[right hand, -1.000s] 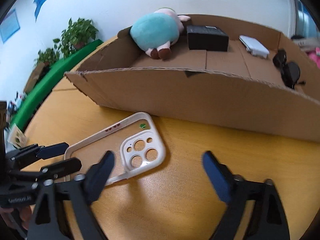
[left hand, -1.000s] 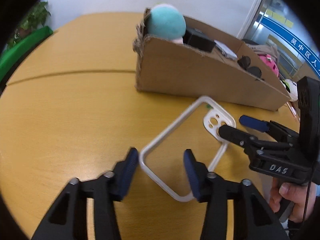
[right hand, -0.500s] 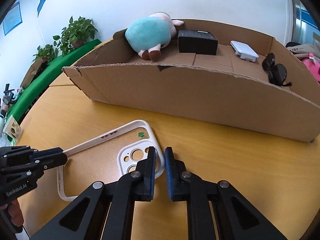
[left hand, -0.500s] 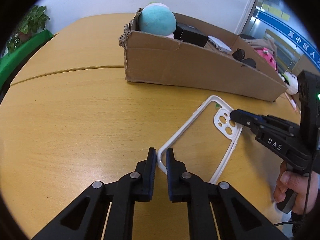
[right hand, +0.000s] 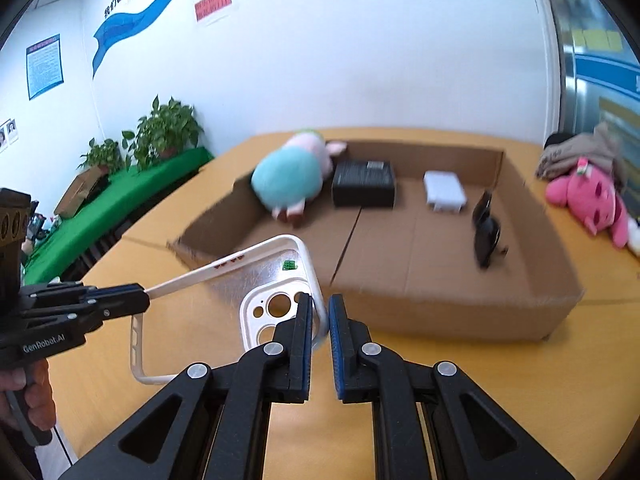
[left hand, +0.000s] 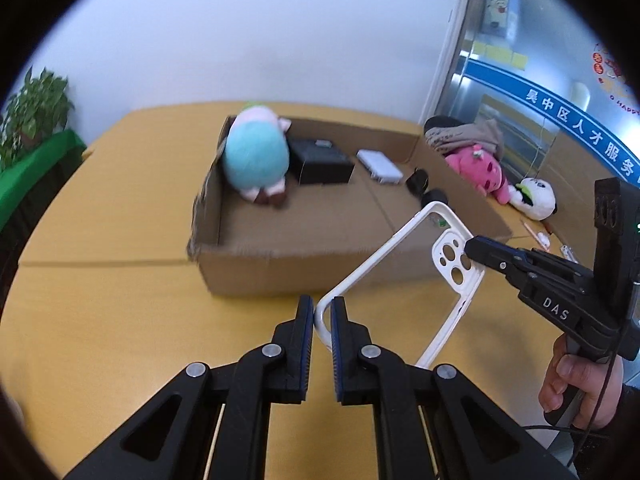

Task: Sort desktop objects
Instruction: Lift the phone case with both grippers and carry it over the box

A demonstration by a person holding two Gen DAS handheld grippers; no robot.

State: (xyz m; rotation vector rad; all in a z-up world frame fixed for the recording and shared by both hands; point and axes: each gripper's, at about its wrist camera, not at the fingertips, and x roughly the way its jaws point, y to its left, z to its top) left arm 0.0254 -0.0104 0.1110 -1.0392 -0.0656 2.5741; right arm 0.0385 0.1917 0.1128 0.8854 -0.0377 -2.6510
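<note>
A: Where's the phone case (left hand: 400,280)?
B: Mid-frame, off the surface (left hand: 120,320); the left hand-held gripper (left hand: 319,320) is clamped on its lower corner, the right hand-held gripper (right hand: 319,316) on its camera end.
A: Around it?
B: Above it, the cardboard box (right hand: 460,312) holds a teal plush (right hand: 288,182), black box (right hand: 364,184), white device (right hand: 444,192), sunglasses (right hand: 486,232). Pink plush (right hand: 592,200) sits at far right.

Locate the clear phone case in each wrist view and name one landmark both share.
Left wrist view: phone case, centre-right, raised before the cardboard box, pinched at both ends.
Right wrist view: phone case, left of centre, above the table.
Shared landmark: the teal plush toy in the box's left corner.
</note>
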